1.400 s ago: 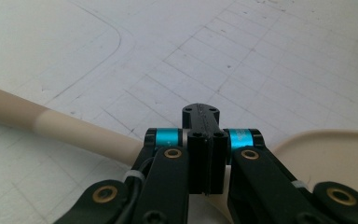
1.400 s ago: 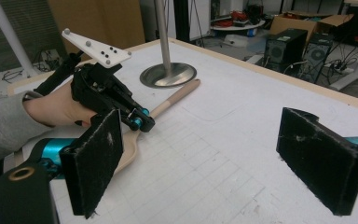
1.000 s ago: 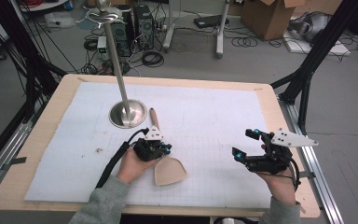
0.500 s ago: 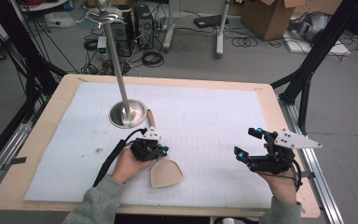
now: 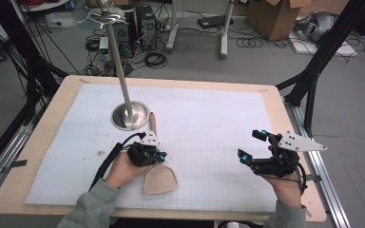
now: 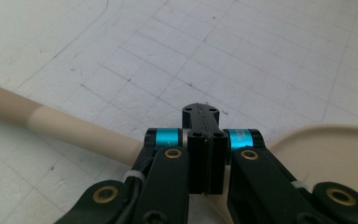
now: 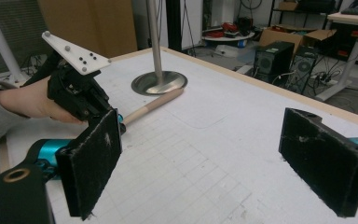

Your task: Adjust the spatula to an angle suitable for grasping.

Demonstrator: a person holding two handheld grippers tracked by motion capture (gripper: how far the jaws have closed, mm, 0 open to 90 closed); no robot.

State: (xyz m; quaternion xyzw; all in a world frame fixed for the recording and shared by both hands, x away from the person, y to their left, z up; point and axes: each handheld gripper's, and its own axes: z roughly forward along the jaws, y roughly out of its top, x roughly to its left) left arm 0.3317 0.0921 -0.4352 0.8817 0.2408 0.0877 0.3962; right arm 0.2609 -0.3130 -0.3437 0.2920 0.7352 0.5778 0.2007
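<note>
The left tongs (image 5: 153, 153) are closed on the spatula (image 5: 158, 175) at its neck, where handle meets blade. Its long axis runs from the blade, near the person, away to the handle end, which lies just beside the stand (image 5: 130, 115). The left hand (image 5: 122, 170) holds it; the right tongs (image 5: 255, 151) hang wide open, well apart to the right. The left gripper view shows the jaws meeting over the neck; the right gripper view instead shows the handle (image 7: 151, 105) reaching the stand base.

Right claw (image 5: 253, 145) slightly farther forward, left.
</note>
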